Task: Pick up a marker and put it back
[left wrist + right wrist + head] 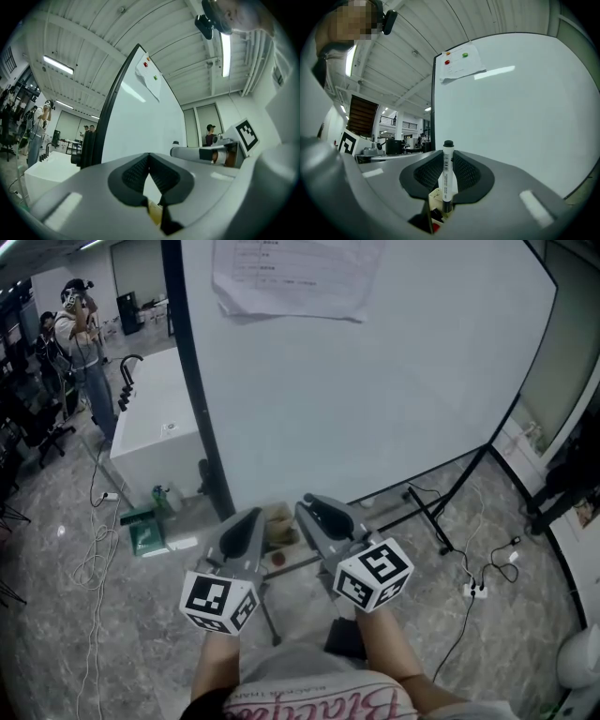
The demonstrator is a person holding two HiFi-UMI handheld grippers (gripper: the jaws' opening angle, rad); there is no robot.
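Note:
A white marker (447, 176) with a black cap stands upright between the jaws of my right gripper (448, 157), which is shut on it. In the head view that gripper (319, 514) points at the lower edge of the big whiteboard (375, 371), and the marker is hidden there. My left gripper (248, 521) is held just beside it on the left. In its own view the left gripper (149, 158) has its jaw tips touching with nothing between them, so it is shut. The whiteboard (511, 112) fills the space ahead of both.
A paper sheet (295, 277) hangs at the whiteboard's top, held by magnets. The board's black stand legs (427, 512) and cables (475, 590) lie on the floor. A white counter (155, 427) stands at the left, a green box (145, 535) below it. People (80, 343) stand far left.

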